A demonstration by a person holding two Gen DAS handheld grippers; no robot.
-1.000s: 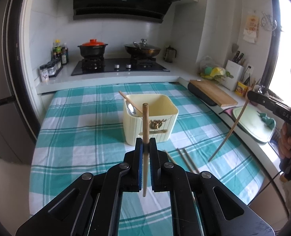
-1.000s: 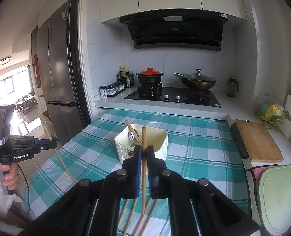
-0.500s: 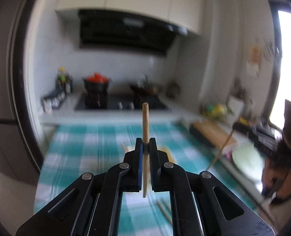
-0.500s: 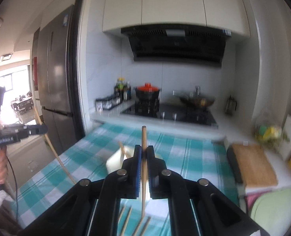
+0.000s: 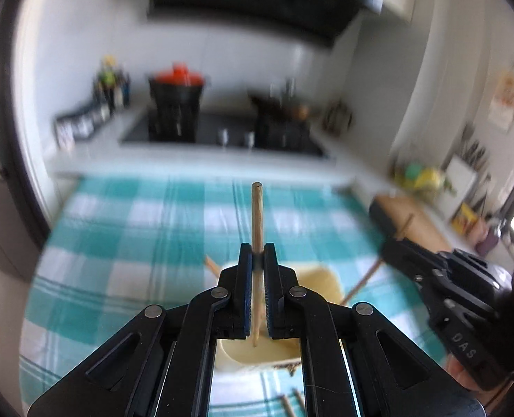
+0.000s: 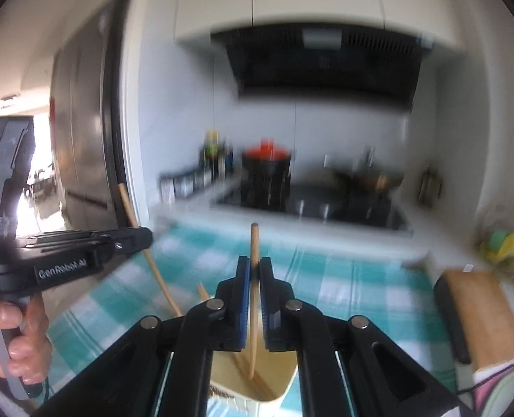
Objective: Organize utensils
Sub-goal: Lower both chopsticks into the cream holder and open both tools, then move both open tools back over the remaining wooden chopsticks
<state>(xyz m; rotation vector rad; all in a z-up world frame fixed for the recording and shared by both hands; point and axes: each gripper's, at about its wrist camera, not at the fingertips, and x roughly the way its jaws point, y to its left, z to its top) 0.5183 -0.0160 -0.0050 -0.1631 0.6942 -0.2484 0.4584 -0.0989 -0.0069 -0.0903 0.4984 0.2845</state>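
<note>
My left gripper (image 5: 257, 256) is shut on a wooden chopstick (image 5: 257, 219) held upright. Its lower end hangs over the cream utensil holder (image 5: 321, 279) just below. My right gripper (image 6: 253, 267) is shut on another wooden chopstick (image 6: 254, 243), its lower end inside the holder (image 6: 284, 387), where other chopsticks (image 6: 238, 359) lean. Each gripper shows in the other's view: the right one (image 5: 392, 248) at the right with its chopstick angled down toward the holder, the left one (image 6: 146, 238) at the left with its chopstick slanting down to the holder.
The holder stands on a teal checked tablecloth (image 5: 135, 229). Loose chopsticks (image 5: 286, 405) lie on the cloth in front of it. Behind is a hob with a red-lidded pot (image 5: 179, 87) and a wok (image 6: 368, 177). A wooden cutting board (image 6: 479, 312) lies at the right.
Both grippers have moved in over the utensil holder with their chopsticks, which now point down into it. The two grippers have come much closer together.
</note>
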